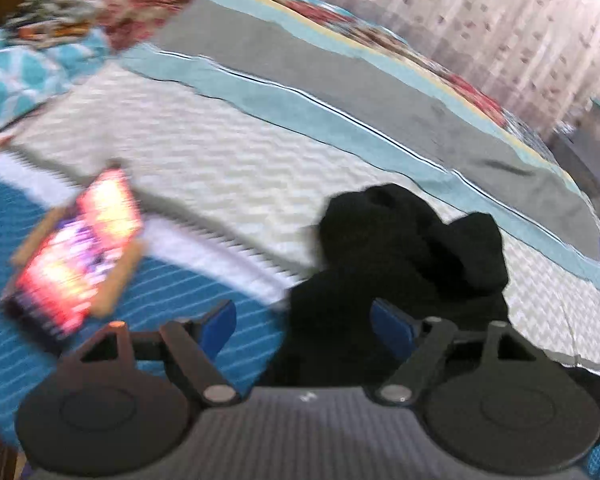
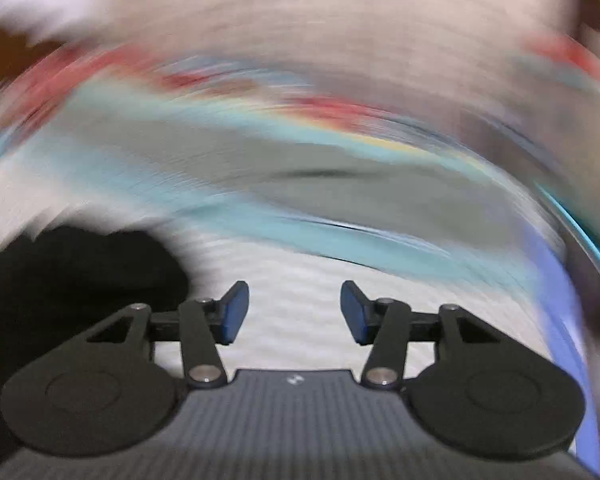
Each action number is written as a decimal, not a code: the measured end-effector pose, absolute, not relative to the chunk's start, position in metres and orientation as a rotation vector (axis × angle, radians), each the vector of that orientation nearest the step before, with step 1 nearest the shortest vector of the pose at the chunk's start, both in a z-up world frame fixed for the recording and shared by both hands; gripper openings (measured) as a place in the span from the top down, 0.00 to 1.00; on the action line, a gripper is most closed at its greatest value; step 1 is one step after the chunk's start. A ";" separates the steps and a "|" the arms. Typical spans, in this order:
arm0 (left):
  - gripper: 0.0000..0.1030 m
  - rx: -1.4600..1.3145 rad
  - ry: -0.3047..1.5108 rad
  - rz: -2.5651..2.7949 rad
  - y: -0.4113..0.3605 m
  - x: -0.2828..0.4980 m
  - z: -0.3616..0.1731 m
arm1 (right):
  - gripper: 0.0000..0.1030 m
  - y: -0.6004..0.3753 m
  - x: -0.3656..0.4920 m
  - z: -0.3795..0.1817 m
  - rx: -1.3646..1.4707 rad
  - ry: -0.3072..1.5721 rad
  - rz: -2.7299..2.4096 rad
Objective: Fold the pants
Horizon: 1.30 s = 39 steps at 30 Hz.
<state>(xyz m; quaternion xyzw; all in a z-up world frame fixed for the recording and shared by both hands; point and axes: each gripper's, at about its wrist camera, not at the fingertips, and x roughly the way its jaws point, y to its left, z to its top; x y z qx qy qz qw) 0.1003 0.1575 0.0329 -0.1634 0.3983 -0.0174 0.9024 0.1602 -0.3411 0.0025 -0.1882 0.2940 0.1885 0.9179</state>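
Black pants (image 1: 404,264) seen bunched in heap on white zigzag bedspread (image 1: 204,160), below grey-and-teal striped band (image 1: 340,92). Left gripper (image 1: 304,326) held above near edge of heap, jaws spread wide, dark cloth seen between them but not pinched. Right gripper (image 2: 294,312) held to right of pants (image 2: 76,276), jaws parted, nothing between them. Colourful blurred packet (image 1: 76,256) seen left of pants, well apart.

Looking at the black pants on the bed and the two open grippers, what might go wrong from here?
1. The black pants lie bunched, not flat; the left gripper, open over them, may pinch several layers at once.
2. The right gripper is open over bare bedcover, with the pants off to its side, so it may close on the cover.
3. A lit phone lies nearby and might get swept.
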 end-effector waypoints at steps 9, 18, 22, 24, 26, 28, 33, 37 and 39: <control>0.22 -0.351 0.833 -0.035 0.157 0.121 0.015 | 0.94 -0.180 0.277 -0.088 -0.788 0.651 0.661; 0.13 -0.313 0.822 -0.081 0.150 0.168 0.012 | 0.95 -0.405 0.348 0.057 -0.034 0.587 0.135; 0.12 -0.319 0.868 -0.130 0.132 0.186 0.005 | 0.95 -0.487 0.325 0.071 0.219 0.623 -0.049; 0.12 -0.328 0.876 -0.161 0.122 0.188 0.002 | 0.95 -0.503 0.305 0.064 0.279 0.664 -0.015; 0.12 -0.318 0.879 -0.189 0.107 0.192 0.001 | 0.95 -0.493 0.292 0.052 0.222 0.713 -0.001; 0.12 -0.290 0.893 -0.226 0.087 0.199 0.002 | 0.94 -0.492 0.273 0.039 0.134 0.749 -0.016; 0.05 -0.116 0.969 -0.288 0.026 0.210 -0.017 | 0.61 -0.514 0.261 0.019 -0.045 0.793 -0.276; 0.21 -0.138 1.088 -0.280 0.006 0.210 -0.047 | 0.45 -0.505 0.250 0.021 0.057 0.732 -0.290; 0.60 -0.133 1.039 -0.307 0.003 0.198 -0.041 | 0.45 -0.480 0.230 0.020 0.090 0.714 -0.160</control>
